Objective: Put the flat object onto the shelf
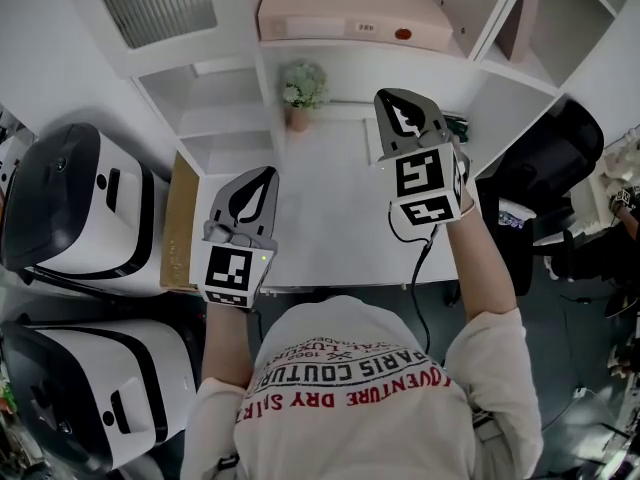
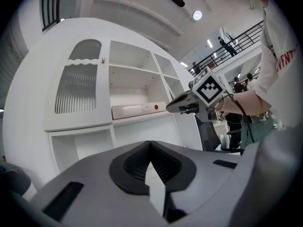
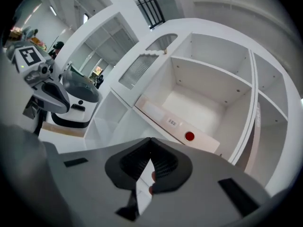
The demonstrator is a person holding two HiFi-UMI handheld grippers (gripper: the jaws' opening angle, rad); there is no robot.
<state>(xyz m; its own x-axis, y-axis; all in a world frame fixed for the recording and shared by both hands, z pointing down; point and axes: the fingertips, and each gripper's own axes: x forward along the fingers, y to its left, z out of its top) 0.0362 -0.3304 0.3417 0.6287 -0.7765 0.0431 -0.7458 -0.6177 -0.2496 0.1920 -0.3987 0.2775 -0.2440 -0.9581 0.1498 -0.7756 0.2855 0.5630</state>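
On the shelf (image 3: 199,103), the flat box (image 1: 350,13) lies beyond left gripper (image 1: 262,180) and right gripper (image 1: 392,103), jaws together.

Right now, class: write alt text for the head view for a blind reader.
Seen from above, a person holds a grey left gripper and right gripper, both shut and empty, over a white table facing white shelves. A flat pale-pink box lies on one shelf.

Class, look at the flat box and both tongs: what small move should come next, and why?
Probably ease both tongs back from the unit. The flat box already lies on the shelf, and the left tongs and right tongs are shut with nothing held, so no carrying seems left.
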